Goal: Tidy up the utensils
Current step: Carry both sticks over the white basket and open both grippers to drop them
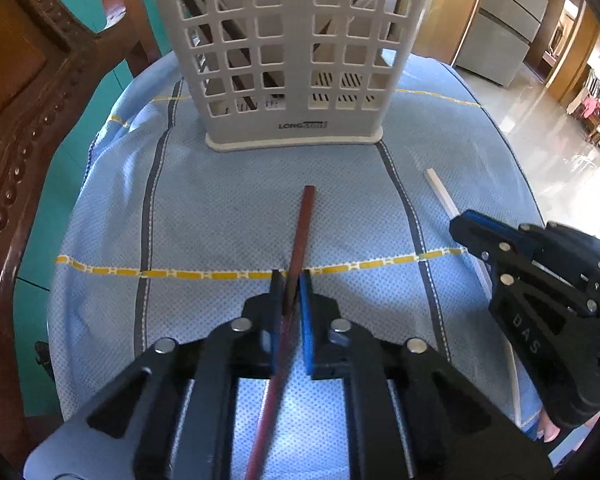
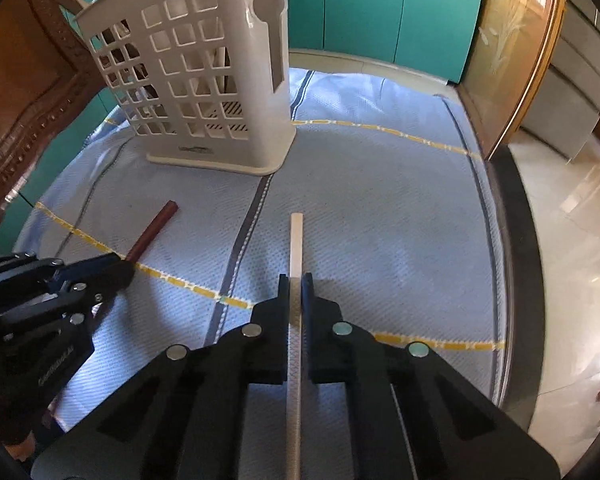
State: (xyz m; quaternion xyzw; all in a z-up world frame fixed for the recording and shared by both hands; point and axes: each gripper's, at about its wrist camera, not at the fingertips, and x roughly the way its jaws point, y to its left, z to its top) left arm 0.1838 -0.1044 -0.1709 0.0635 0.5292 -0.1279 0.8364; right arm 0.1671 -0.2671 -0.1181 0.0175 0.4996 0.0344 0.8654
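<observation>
The left gripper (image 1: pixel 291 280) is clamped on a dark reddish-brown chopstick (image 1: pixel 302 224), its jaws closed against the stick's sides. The chopstick is square-sectioned with a flat cut end, long and slim, and runs from between the jaws toward the far side of the table. The right gripper (image 2: pixel 296 282) pinches a pale cream chopstick (image 2: pixel 295 240) the same way; this one is also square-ended and straight, lying to the right of the brown one. Both sticks lie on a light blue cloth (image 1: pixel 220 208) crossed by grey stripes and yellow dashed lines. Beyond them, at the far side of the cloth, stands a white plastic utensil holder (image 1: pixel 292 52) with a grid of square holes and a spoon-shaped cutout on its side, upright, with dark sticks showing through its left part.
</observation>
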